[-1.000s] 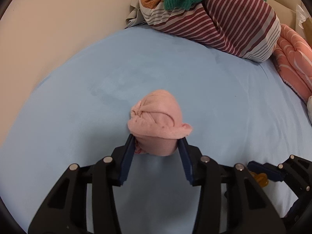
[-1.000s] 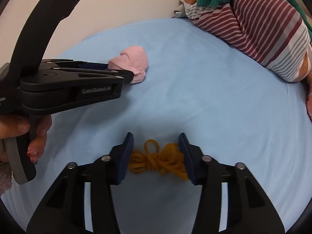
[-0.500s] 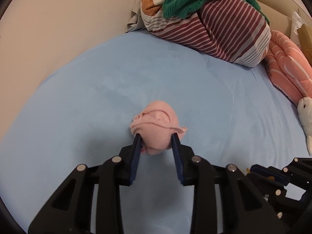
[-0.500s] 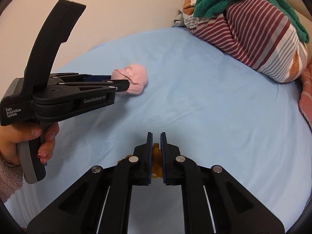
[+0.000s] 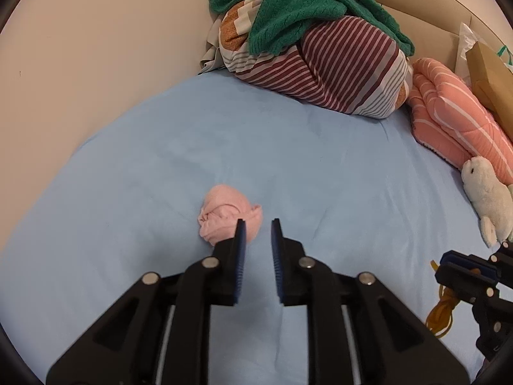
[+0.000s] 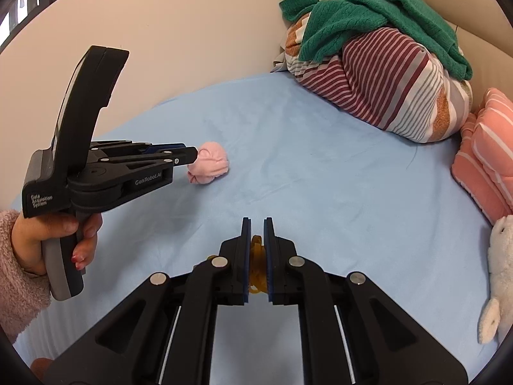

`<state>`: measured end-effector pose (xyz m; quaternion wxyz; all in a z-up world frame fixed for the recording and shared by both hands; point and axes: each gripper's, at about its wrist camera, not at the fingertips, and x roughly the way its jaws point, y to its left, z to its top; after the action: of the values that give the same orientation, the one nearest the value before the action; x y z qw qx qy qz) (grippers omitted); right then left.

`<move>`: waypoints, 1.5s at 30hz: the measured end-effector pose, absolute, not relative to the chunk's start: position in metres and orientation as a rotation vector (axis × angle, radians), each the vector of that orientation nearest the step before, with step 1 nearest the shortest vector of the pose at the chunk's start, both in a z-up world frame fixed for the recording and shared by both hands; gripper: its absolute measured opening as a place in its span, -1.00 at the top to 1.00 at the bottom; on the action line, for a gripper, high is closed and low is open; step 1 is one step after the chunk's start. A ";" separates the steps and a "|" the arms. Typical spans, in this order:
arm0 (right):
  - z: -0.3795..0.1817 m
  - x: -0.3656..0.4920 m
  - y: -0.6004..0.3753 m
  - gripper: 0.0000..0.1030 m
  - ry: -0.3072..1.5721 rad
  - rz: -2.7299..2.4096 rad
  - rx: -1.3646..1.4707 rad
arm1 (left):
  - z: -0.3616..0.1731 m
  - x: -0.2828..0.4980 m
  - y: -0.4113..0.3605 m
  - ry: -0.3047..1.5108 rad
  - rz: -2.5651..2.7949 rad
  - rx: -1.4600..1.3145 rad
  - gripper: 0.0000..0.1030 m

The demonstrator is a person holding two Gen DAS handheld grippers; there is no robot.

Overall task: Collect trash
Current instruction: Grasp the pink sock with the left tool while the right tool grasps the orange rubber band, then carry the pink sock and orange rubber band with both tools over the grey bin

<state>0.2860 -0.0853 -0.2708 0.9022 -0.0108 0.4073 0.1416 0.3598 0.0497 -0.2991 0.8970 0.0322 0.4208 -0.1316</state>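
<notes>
Right claw [image 6: 256,240]: clamped on a tangle of yellow rubber bands [image 6: 257,264], which hang between the blue pads clear of the bed sheet [image 6: 320,166]; judged a secure pick of one piece of trash.
Left claw [image 5: 258,237]: jaws opening, with nothing between them. The pink crumpled wad [image 5: 226,215] lies on the sheet just left of the left finger [image 5: 239,240]; from the right wrist view the tips appear to touch its near edge, though contact cannot be confirmed.
Reason for placement: the wad appears to have escaped the grip, so a fresh approach, centred over it, is judged necessary.
Task items: bands held in the right claw; wad loose on the bed.
Surroundings: striped bedding bundle [image 5: 336,70] under a green knit sweater [image 5: 304,9] at the head of the bed; pink striped pillow [image 5: 455,118] and white plush toy [image 5: 490,199] along the right edge; all well apart from the wad.
Obstructions: none between the left claw and the wad; no trash container is in view.
</notes>
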 end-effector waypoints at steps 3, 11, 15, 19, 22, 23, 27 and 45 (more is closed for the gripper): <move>-0.273 0.284 -0.083 0.87 0.847 0.291 -0.017 | -0.302 0.361 0.055 0.848 -0.236 0.060 -0.44; -0.289 0.301 -0.074 0.87 0.879 0.305 -0.022 | -0.342 0.395 0.059 0.930 -0.208 0.112 -0.44; -0.296 0.311 -0.075 0.87 0.906 0.312 -0.021 | -0.367 0.414 0.053 0.970 -0.201 0.128 -0.44; -0.301 0.315 -0.081 0.87 0.915 0.304 -0.019 | -0.376 0.420 0.052 0.966 -0.198 0.120 -0.12; -0.303 0.316 -0.084 0.87 0.921 0.301 -0.022 | -0.372 0.418 0.055 0.963 -0.203 0.104 -0.05; -0.303 0.316 -0.084 0.87 0.923 0.300 -0.022 | -0.371 0.417 0.056 0.963 -0.207 0.100 -0.05; -0.303 0.311 -0.086 0.87 0.925 0.298 -0.011 | -0.360 0.404 0.057 0.954 -0.215 0.096 -0.04; -0.242 0.224 -0.113 0.87 0.867 0.232 0.014 | -0.254 0.252 0.016 0.904 -0.351 0.123 -0.04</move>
<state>0.2243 -0.1131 -0.2424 0.9009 0.0069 0.4192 0.1121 0.2524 0.0161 -0.2542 0.8829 0.0592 0.4342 -0.1688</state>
